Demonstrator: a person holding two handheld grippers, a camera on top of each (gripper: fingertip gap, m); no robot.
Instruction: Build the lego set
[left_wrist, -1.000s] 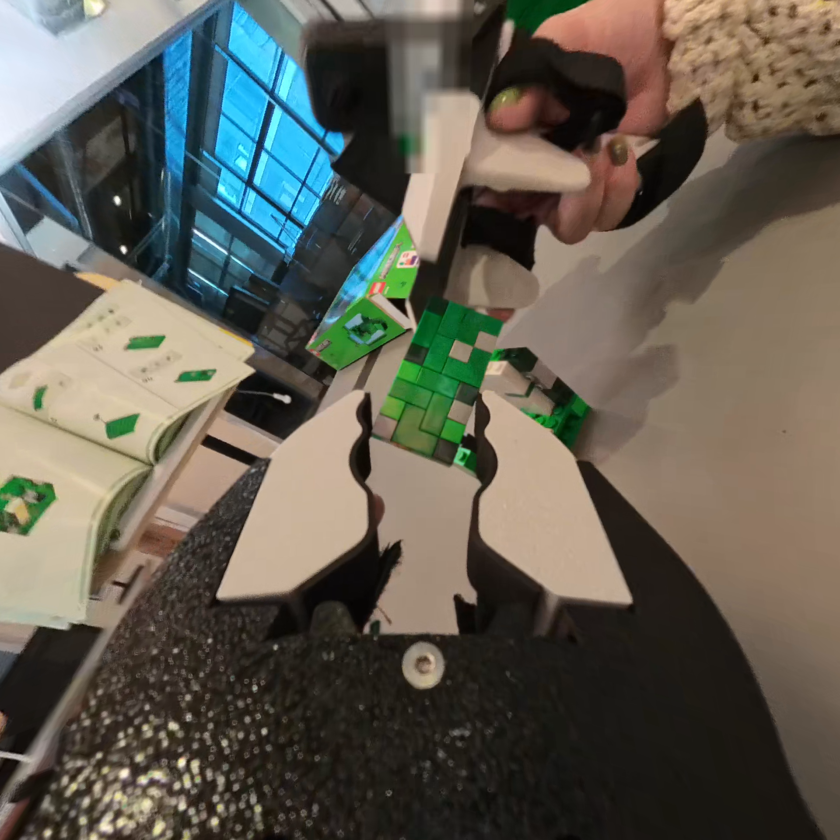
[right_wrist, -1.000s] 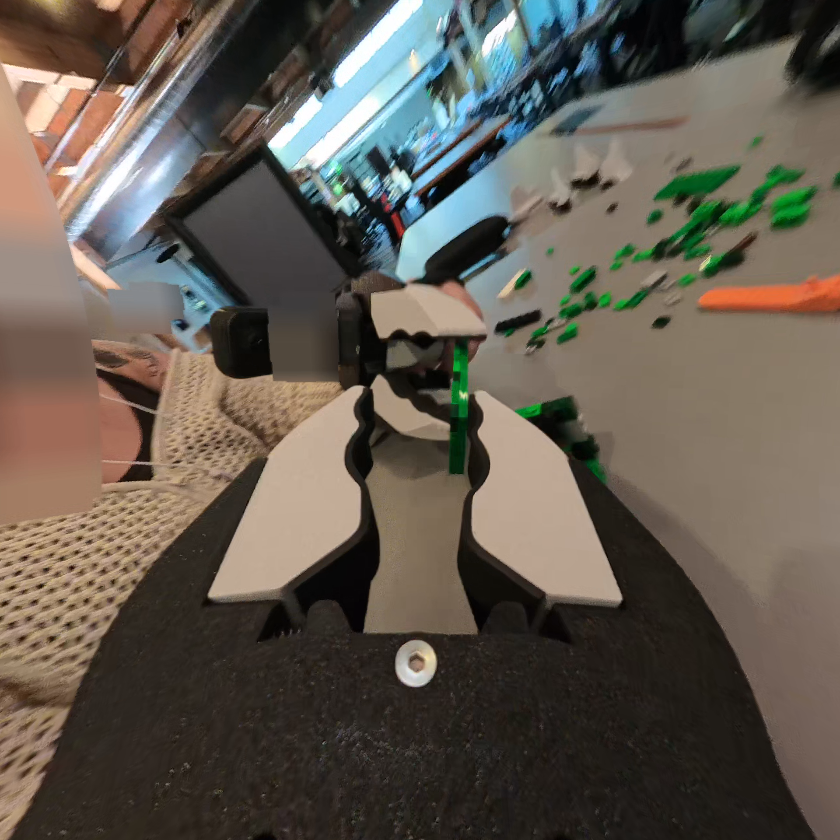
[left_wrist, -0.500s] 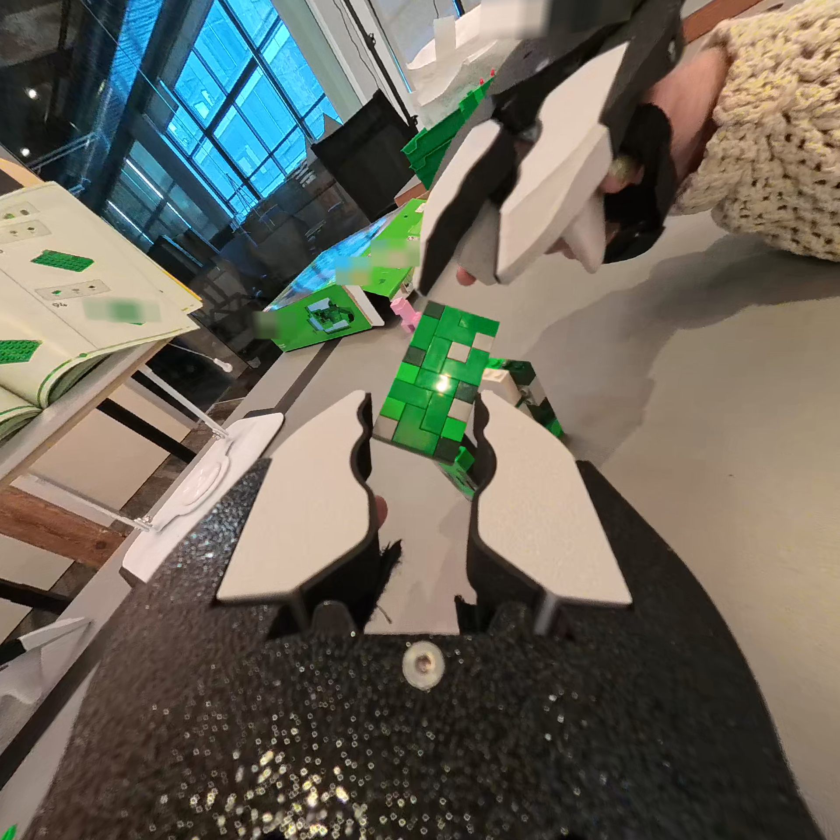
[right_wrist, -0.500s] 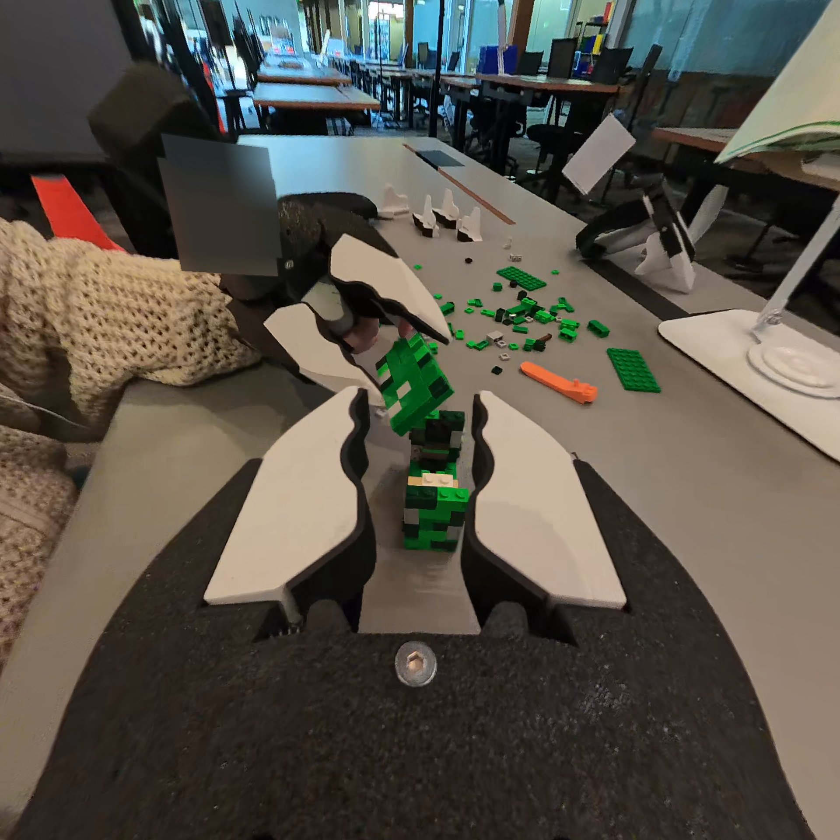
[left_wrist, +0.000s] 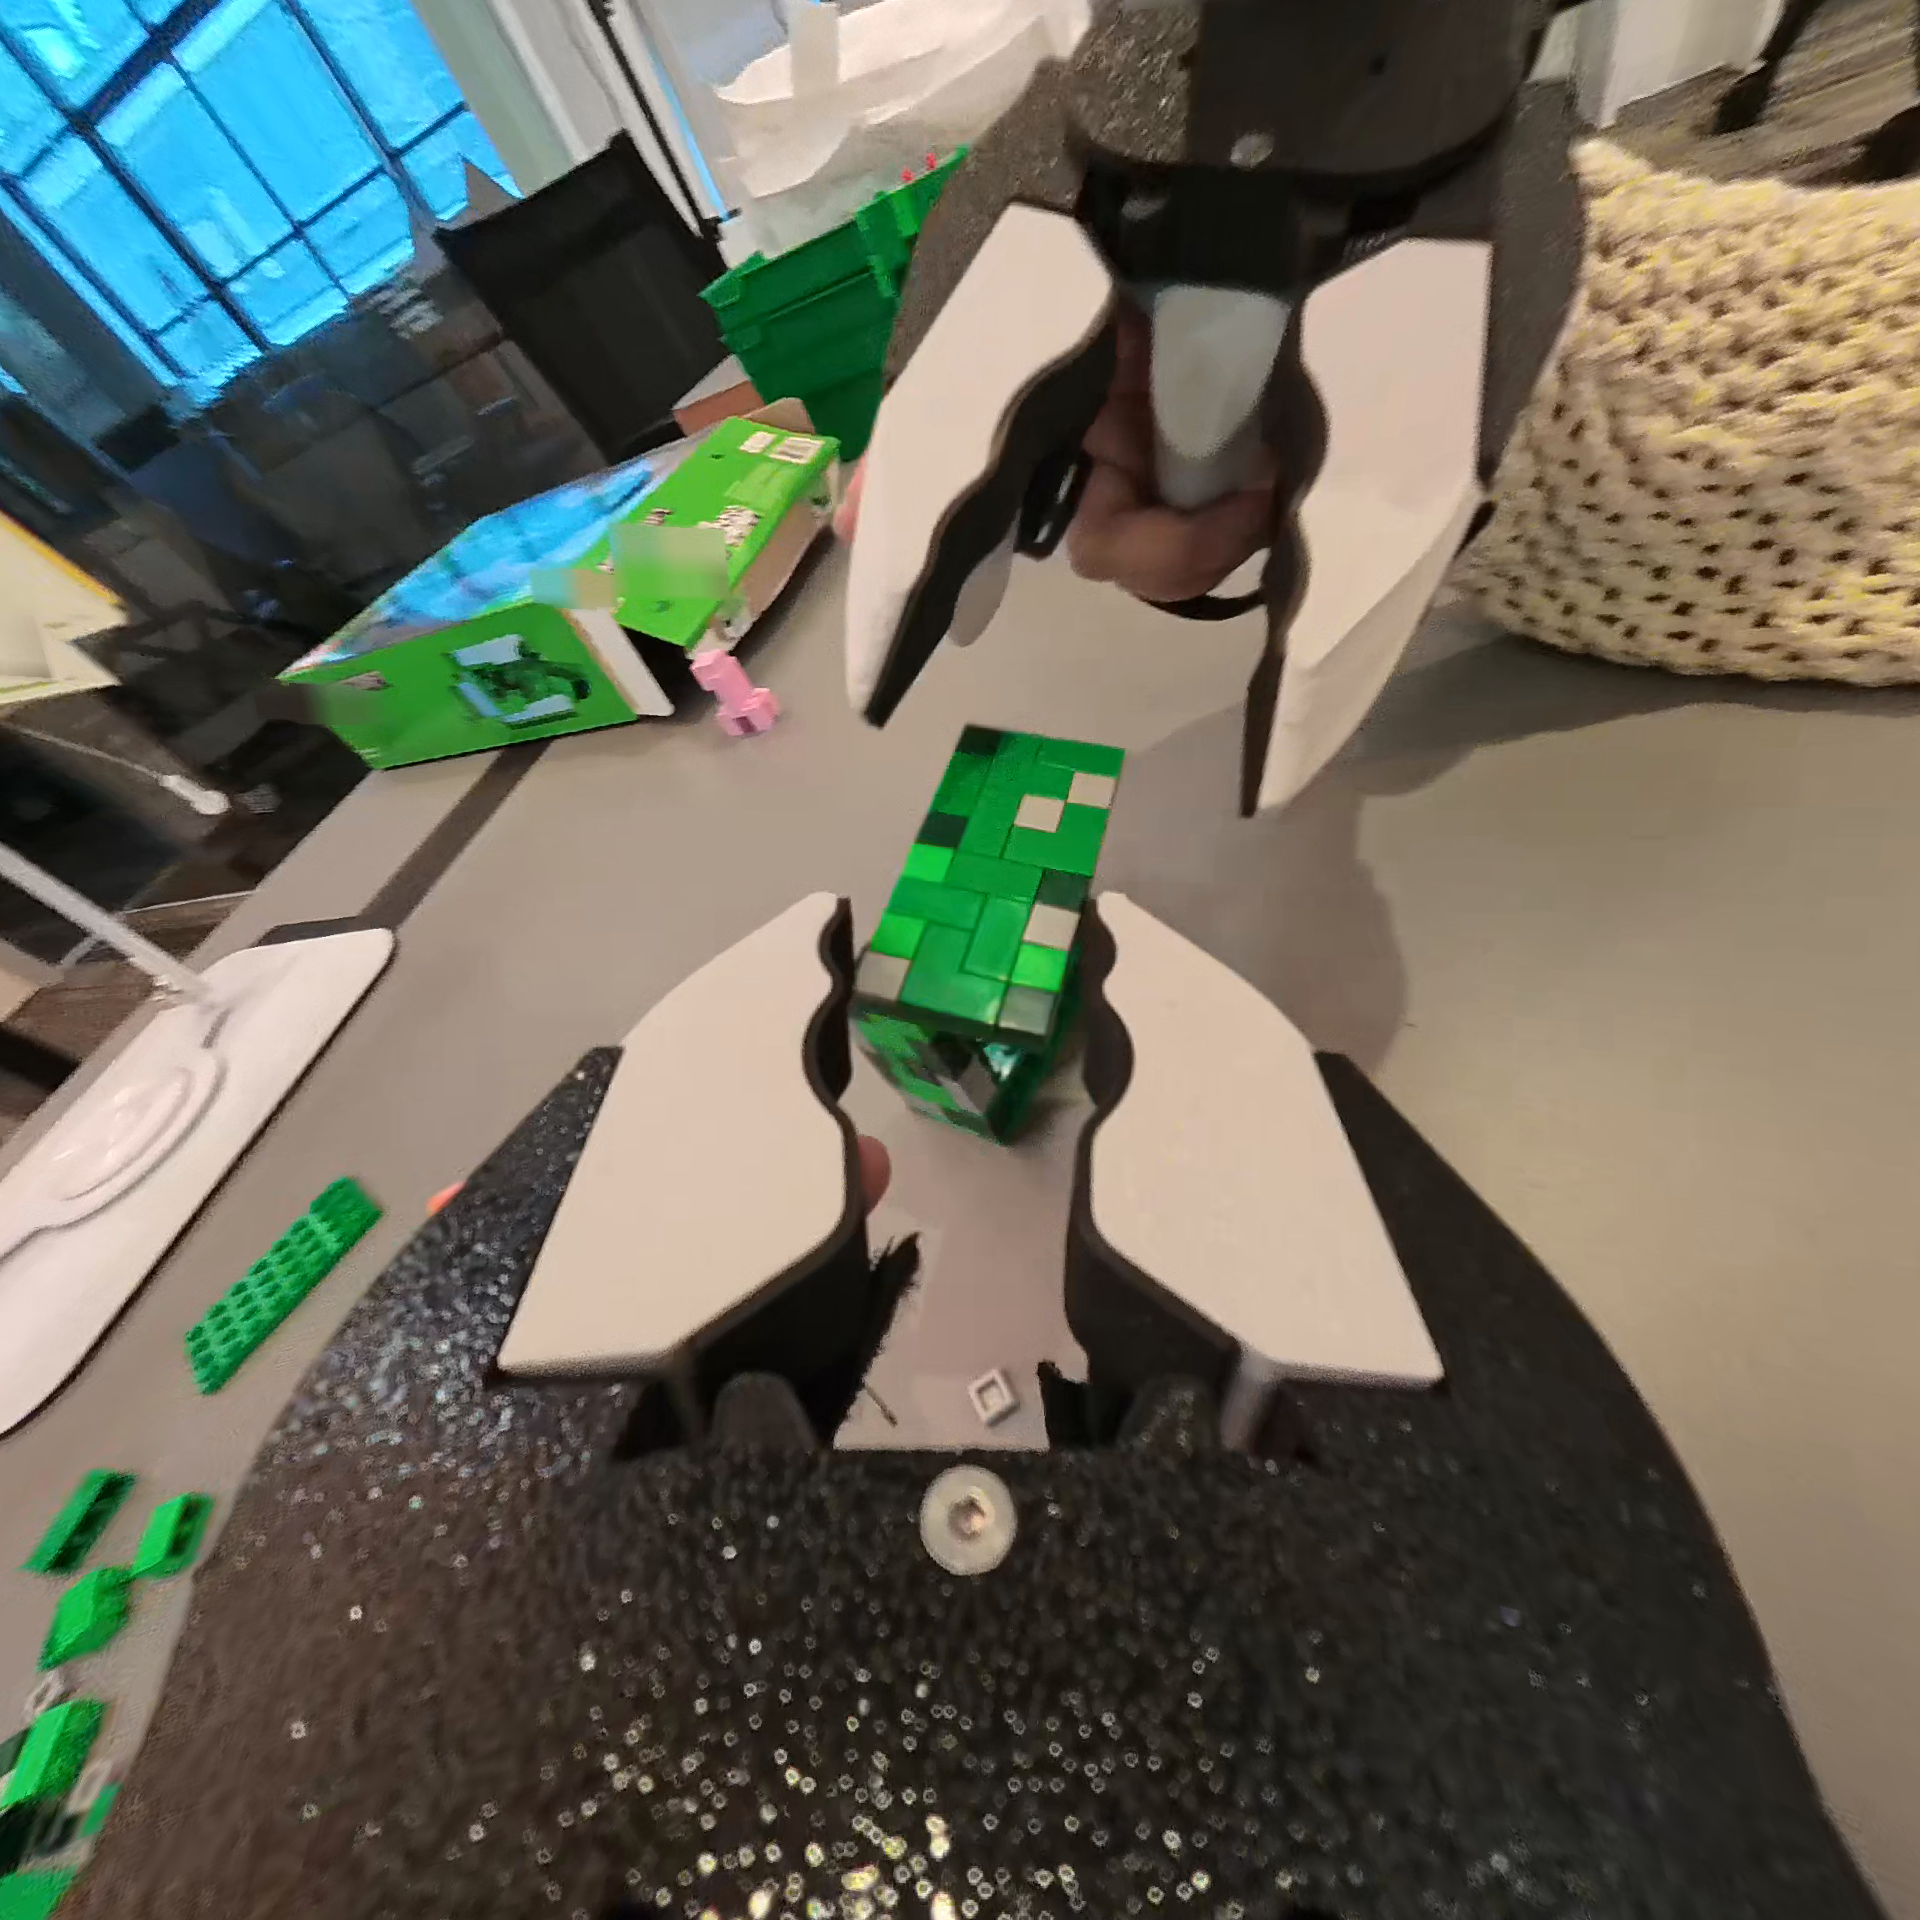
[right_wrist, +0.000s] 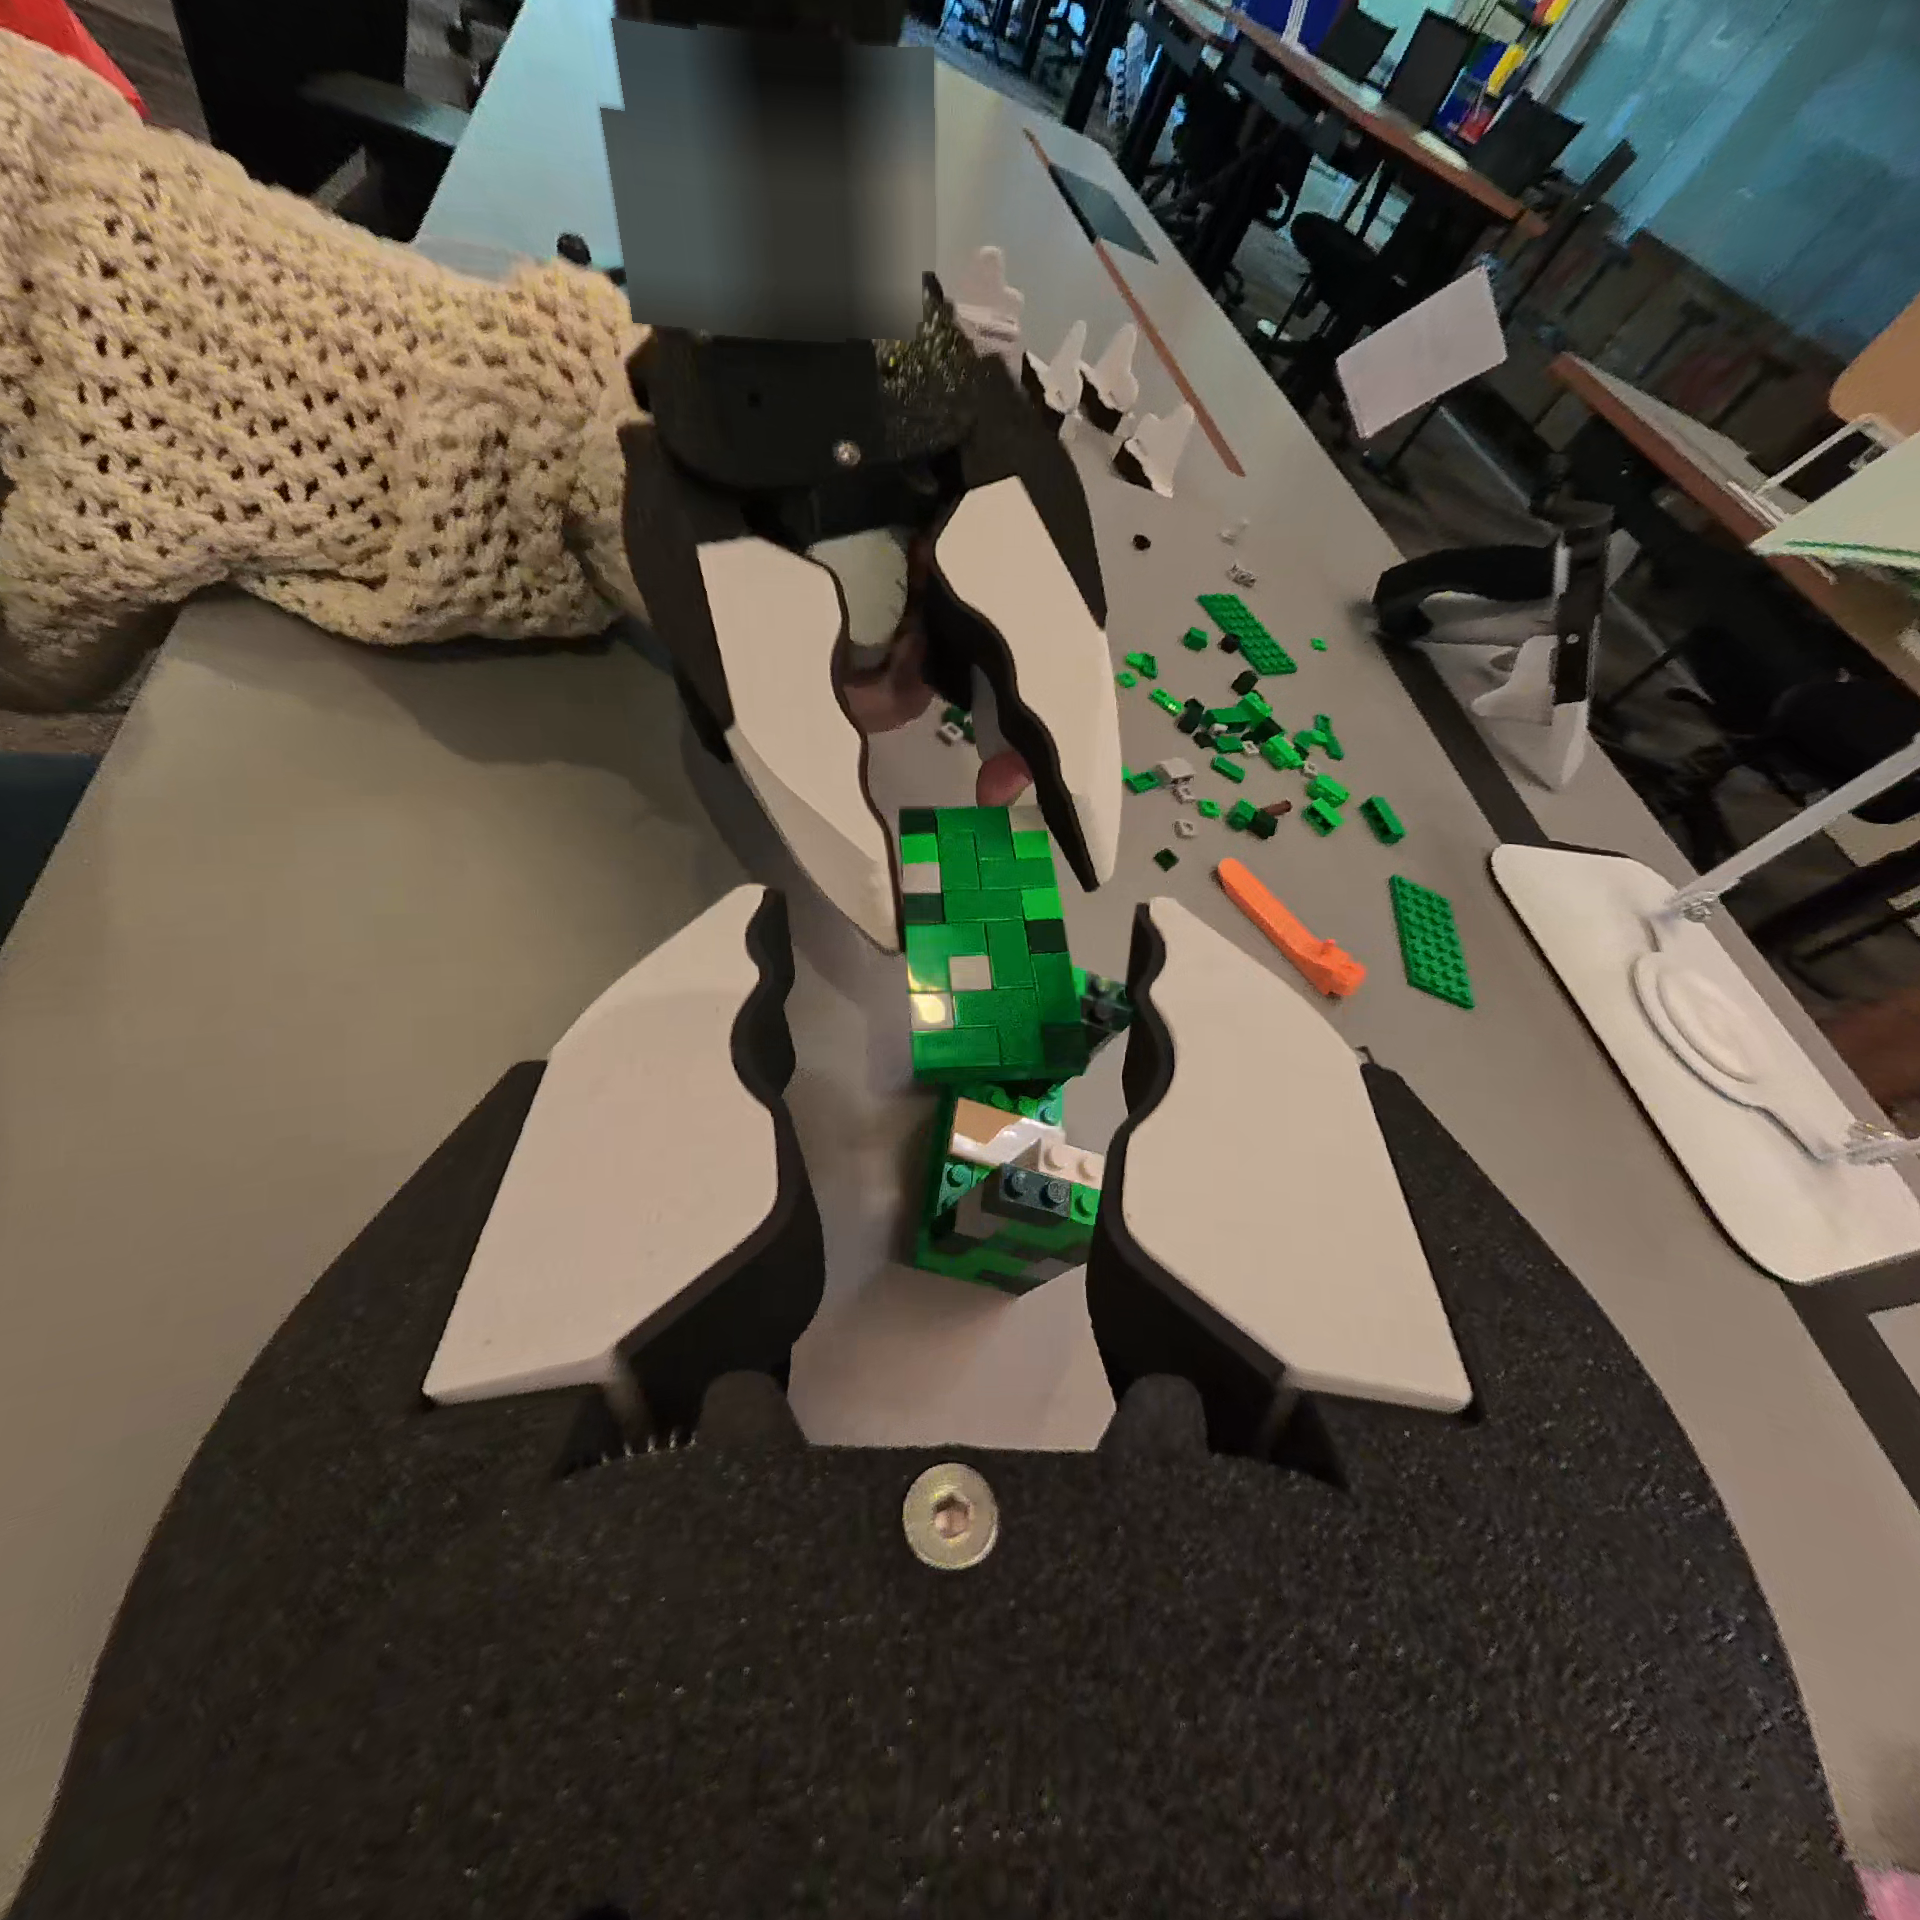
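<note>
A green tiled Lego panel (left_wrist: 987, 904) with a few white and dark squares lies tilted on top of a green block build (left_wrist: 961, 1075) on the grey table. My left gripper (left_wrist: 966, 920) is shut on the panel's near end, one finger on each side edge. It also shows in the right wrist view (right_wrist: 987, 894), at the far end of the panel (right_wrist: 987, 966). My right gripper (right_wrist: 956, 914) is open, its fingers on either side of the build (right_wrist: 997, 1205), and it holds nothing. In the left wrist view it (left_wrist: 1060, 748) hangs open just above the panel's far end.
Loose green bricks (right_wrist: 1247, 748), an orange brick separator (right_wrist: 1288, 935) and a green plate (right_wrist: 1434, 940) lie to the right. A white stand base (right_wrist: 1662, 1039) is beyond them. The green set box (left_wrist: 540, 644) and a pink piece (left_wrist: 743, 696) lie behind. A knit sleeve (right_wrist: 260, 436) rests at the left. My left and right fingertips are right by each other.
My left gripper brought the panel down from the air onto the build. My right gripper swung round and came over the build, open on either side of it.
</note>
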